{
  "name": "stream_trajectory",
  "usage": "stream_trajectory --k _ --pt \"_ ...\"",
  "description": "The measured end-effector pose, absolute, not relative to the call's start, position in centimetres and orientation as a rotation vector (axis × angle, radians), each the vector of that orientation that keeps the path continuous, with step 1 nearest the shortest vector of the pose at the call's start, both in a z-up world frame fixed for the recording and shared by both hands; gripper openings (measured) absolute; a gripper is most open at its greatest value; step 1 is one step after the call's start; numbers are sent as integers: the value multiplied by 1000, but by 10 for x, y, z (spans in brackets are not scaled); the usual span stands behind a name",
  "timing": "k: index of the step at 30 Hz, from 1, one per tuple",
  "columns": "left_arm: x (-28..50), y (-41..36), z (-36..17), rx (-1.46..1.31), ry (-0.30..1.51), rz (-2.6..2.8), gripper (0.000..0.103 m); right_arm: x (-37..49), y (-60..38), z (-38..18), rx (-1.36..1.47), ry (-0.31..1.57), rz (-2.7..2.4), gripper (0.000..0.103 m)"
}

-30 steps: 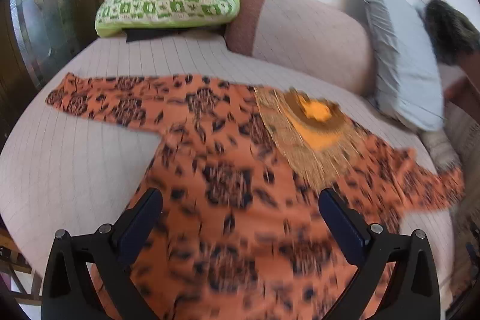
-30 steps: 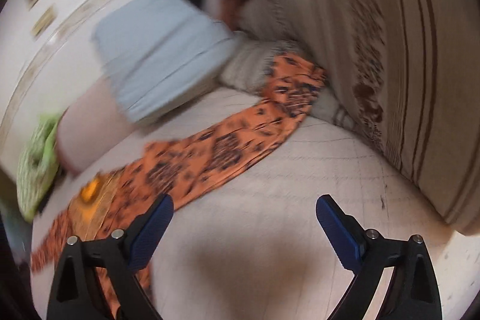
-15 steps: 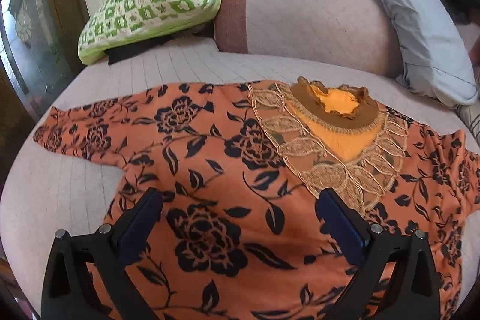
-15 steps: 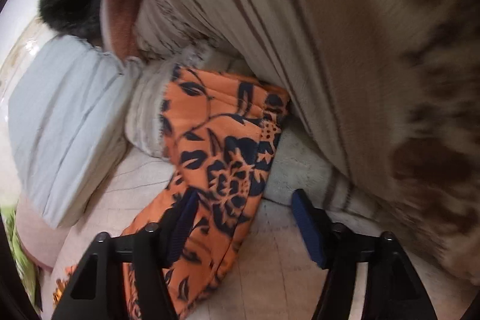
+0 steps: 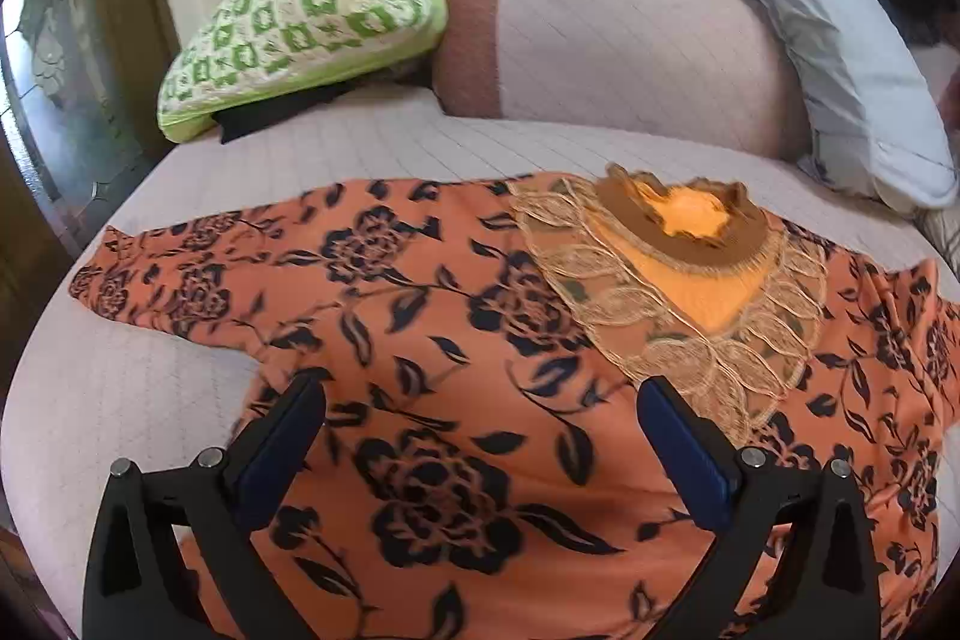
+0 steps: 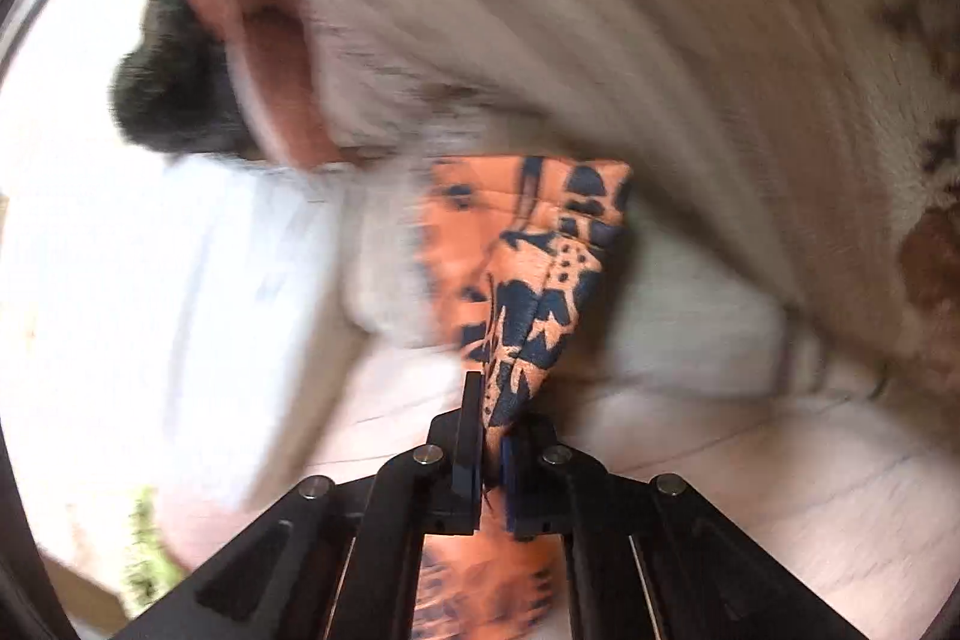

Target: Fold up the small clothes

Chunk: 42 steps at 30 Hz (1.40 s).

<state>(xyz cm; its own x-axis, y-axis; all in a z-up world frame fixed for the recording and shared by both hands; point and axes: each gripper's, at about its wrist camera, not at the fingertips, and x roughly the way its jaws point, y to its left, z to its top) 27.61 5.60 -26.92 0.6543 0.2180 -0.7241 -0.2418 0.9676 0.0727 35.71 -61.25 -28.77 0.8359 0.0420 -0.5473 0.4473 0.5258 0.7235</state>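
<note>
Quilted bed carries orange floral garment spread flat from left edge to right edge, green pillow at far left corner, left hand-held gripper released wide over its middle, right hand-held gripper clenched on its sleeve.

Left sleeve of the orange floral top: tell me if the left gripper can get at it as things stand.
Probably yes. The left gripper hangs open over the top's body, and the left sleeve lies flat and uncovered on the bed, nothing between them.
</note>
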Motion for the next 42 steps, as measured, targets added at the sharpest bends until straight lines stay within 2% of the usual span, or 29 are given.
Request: stream_trajectory --k 6,13,21,24,26,28,30,38,42 --pt "275 85 -262 -95 804 305 103 369 -529 -220 961 509 17 4" --pt "267 143 -246 -222 786 384 103 402 -353 -162 884 574 355 4" --pt "246 221 -232 -249 717 548 103 407 -142 -179 742 771 566 7" --pt "240 244 -233 -273 734 577 103 398 -58 -207 474 926 526 8" --pt "239 256 -234 -281 750 597 103 385 4 -226 105 990 455 8" --pt "237 266 -235 -294 759 618 103 364 50 -245 -256 952 386 8" --pt "236 276 -234 -314 759 637 103 336 76 -257 -551 831 338 8" --pt "230 299 -230 -347 746 705 103 277 90 -256 -980 552 538 9" --pt "233 294 -231 -345 748 689 103 272 63 -247 -931 547 558 9"
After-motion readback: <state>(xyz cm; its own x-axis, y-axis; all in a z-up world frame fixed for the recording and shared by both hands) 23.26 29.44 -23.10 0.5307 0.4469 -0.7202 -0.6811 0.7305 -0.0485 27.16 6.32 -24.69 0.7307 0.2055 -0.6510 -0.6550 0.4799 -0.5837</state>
